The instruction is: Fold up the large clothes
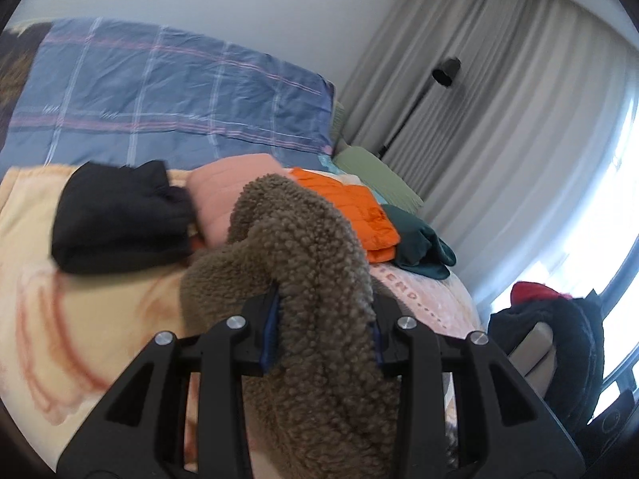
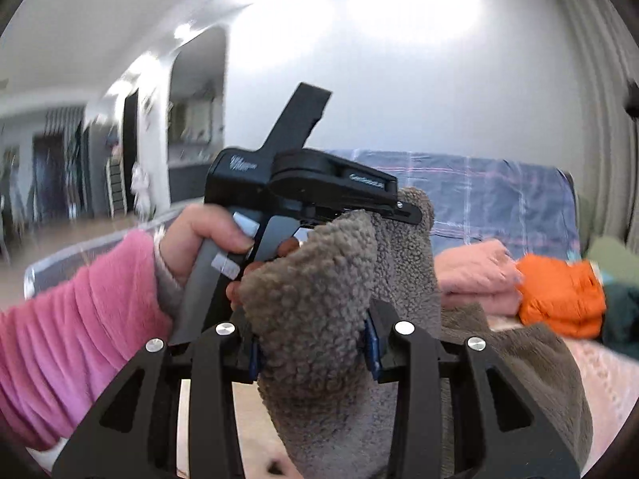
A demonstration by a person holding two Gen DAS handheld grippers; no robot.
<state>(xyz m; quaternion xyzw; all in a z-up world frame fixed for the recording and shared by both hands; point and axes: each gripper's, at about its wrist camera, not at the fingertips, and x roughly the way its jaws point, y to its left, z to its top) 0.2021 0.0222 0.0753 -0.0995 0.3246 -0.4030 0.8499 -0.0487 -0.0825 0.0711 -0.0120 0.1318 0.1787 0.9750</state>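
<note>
A brown fleece garment point(image 1: 303, 263) hangs bunched above the bed. My left gripper point(image 1: 323, 335) is shut on a thick fold of it. My right gripper point(image 2: 311, 343) is shut on another fold of the same fleece point(image 2: 315, 291). In the right wrist view the left gripper's body point(image 2: 303, 183) shows close ahead, held by a hand in a pink sleeve point(image 2: 80, 319), and it clamps the fleece just beyond my right fingers. The two grippers are close together, both lifted off the bed.
Folded clothes lie on the bed: black point(image 1: 120, 215), pink point(image 1: 231, 191), orange point(image 1: 355, 207) and dark green point(image 1: 419, 243). A blue plaid quilt point(image 1: 159, 92) lies behind them. A yellow-pink blanket point(image 1: 60, 319) covers the bed. Curtains point(image 1: 499, 119) and a chair with dark clothes point(image 1: 559, 343) are to the right.
</note>
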